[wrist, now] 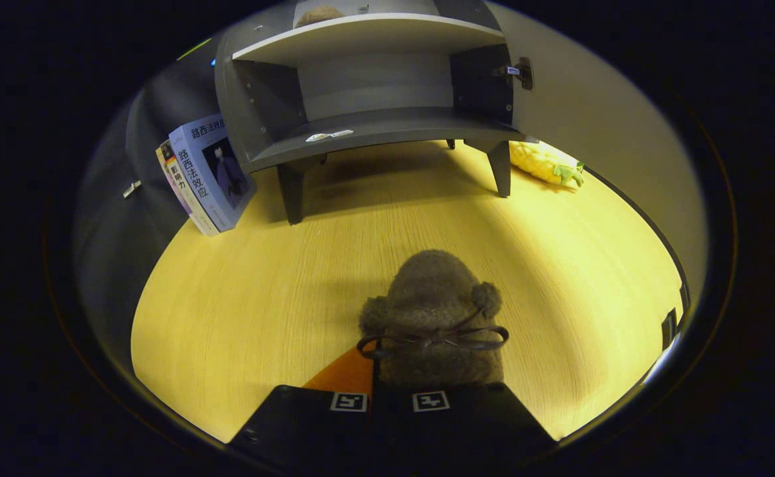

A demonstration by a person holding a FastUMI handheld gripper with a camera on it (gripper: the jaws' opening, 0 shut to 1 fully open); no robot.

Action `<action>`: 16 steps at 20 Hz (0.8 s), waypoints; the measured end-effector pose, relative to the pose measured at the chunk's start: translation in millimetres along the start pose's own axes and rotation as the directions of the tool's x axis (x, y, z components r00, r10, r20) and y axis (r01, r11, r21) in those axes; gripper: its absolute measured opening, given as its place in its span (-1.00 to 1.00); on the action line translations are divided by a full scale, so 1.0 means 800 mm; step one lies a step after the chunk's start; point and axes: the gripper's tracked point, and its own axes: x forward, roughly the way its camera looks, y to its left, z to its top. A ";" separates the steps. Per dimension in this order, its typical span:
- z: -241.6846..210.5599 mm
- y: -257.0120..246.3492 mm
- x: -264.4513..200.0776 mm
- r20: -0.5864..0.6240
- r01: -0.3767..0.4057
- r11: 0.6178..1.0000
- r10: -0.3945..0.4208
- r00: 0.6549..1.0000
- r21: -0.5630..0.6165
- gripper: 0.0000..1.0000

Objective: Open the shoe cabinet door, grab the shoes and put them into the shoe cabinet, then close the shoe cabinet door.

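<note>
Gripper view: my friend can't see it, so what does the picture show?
The gripper has its jaws closed on a fuzzy brown slipper with pom-poms and a bow, above a yellow wooden floor. Beyond them stands an open grey shoe cabinet, with books leaning beside it and a yellow pineapple toy.

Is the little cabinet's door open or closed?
Open. The shoe cabinet shows its bare lower shelf, and its door is swung out to the side. The hand-held gripper holds a fuzzy brown shoe.
</note>
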 end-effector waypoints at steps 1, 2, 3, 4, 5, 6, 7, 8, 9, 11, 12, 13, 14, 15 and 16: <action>0.003 -0.001 -0.004 0.021 0.001 1.000 0.000 1.000 -0.027 -0.80; 0.009 0.000 -0.011 0.041 -0.004 0.999 0.006 0.999 -0.044 -0.80; 0.015 0.003 -0.018 0.057 -0.021 0.999 0.023 0.998 -0.049 -0.80; 0.026 0.003 -0.027 0.077 -0.031 0.998 0.035 0.996 -0.052 -0.80; 0.039 -0.001 -0.037 0.099 -0.037 0.998 0.041 0.994 -0.047 -0.80; 0.055 -0.002 -0.050 0.124 -0.047 0.998 0.051 0.991 -0.033 -0.80; 0.070 -0.005 -0.063 0.148 -0.055 0.998 0.058 0.987 -0.023 -0.80; 0.088 -0.009 -0.078 0.170 -0.059 0.998 0.061 0.984 -0.016 -0.80; 0.107 -0.013 -0.094 0.191 -0.061 0.998 0.063 0.980 -0.012 -0.80; 0.148 -0.017 -0.128 0.228 -0.068 0.998 0.066 0.971 0.004 -0.80; 0.169 -0.019 -0.145 0.244 -0.075 0.997 0.069 0.967 0.016 -0.80; 0.189 -0.021 -0.161 0.256 -0.079 0.997 0.070 0.964 0.026 -0.80; 0.211 -0.021 -0.177 0.271 -0.083 0.996 0.072 0.960 0.030 -0.80; 0.232 -0.021 -0.193 0.287 -0.085 0.996 0.072 0.955 0.033 -0.80; 0.254 -0.020 -0.207 0.298 -0.088 0.996 0.075 0.952 0.029 -0.80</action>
